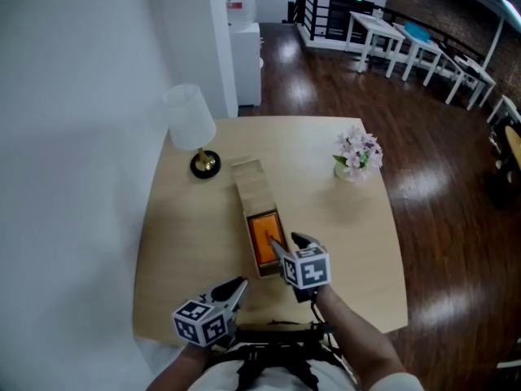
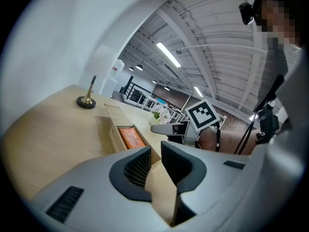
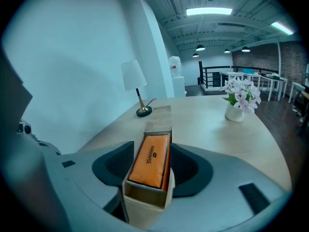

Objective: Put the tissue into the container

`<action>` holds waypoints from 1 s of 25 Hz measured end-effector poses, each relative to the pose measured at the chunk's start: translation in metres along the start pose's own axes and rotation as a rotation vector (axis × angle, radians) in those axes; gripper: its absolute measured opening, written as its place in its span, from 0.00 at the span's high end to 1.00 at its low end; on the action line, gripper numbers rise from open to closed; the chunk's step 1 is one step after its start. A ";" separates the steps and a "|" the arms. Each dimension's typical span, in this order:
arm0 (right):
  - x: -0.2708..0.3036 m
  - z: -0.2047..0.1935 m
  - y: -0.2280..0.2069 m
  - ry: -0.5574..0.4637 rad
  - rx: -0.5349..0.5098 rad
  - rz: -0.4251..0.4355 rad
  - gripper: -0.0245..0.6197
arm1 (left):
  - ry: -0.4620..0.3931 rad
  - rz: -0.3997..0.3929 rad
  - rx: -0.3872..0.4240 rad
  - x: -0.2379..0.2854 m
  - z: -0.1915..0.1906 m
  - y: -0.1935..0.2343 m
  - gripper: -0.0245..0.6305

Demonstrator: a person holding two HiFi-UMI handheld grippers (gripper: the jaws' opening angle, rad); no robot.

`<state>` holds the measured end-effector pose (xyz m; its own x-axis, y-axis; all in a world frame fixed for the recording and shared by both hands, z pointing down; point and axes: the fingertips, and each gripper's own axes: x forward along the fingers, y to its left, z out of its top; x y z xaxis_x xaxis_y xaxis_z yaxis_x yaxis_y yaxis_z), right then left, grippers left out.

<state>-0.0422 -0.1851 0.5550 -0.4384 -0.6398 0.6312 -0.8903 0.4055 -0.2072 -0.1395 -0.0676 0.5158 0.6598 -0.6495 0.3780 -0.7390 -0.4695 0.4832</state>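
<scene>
Already the tissue [image 3: 150,159] lies in the container [image 3: 145,204]; task looks done. My right gripper [image 3: 152,165] clamps the container's end. My left gripper [image 2: 155,164]: jaws slightly apart, empty.

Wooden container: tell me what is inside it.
An orange tissue pack lies inside the wooden container, in its open near part. Beyond it the wooden lid hides everything below; what lies under the pack is hidden too.
</scene>
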 end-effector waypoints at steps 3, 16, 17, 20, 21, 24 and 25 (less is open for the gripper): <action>-0.015 0.006 -0.001 -0.034 -0.025 0.009 0.68 | -0.019 -0.011 0.001 0.000 0.007 -0.005 0.86; -0.090 0.006 -0.033 -0.119 -0.030 -0.059 0.93 | -0.035 -0.053 0.045 0.000 0.016 -0.043 0.93; -0.096 0.007 -0.035 -0.123 -0.027 -0.064 0.94 | -0.032 -0.052 0.054 0.000 0.016 -0.046 0.93; -0.111 0.004 -0.042 -0.132 -0.016 -0.064 0.96 | -0.027 -0.061 0.080 -0.001 0.017 -0.057 0.93; -0.116 0.003 -0.044 -0.135 -0.012 -0.064 0.96 | -0.025 -0.068 0.087 -0.002 0.018 -0.060 0.93; -0.131 -0.001 -0.049 -0.149 0.002 -0.067 0.96 | -0.012 -0.099 0.104 -0.003 0.016 -0.070 0.96; -0.136 -0.004 -0.051 -0.154 0.006 -0.071 0.96 | -0.007 -0.106 0.108 -0.003 0.014 -0.073 0.96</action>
<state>0.0637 -0.1166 0.4823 -0.3877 -0.7596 0.5222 -0.9202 0.3520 -0.1712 -0.0897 -0.0400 0.4681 0.7340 -0.5970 0.3237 -0.6760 -0.5969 0.4321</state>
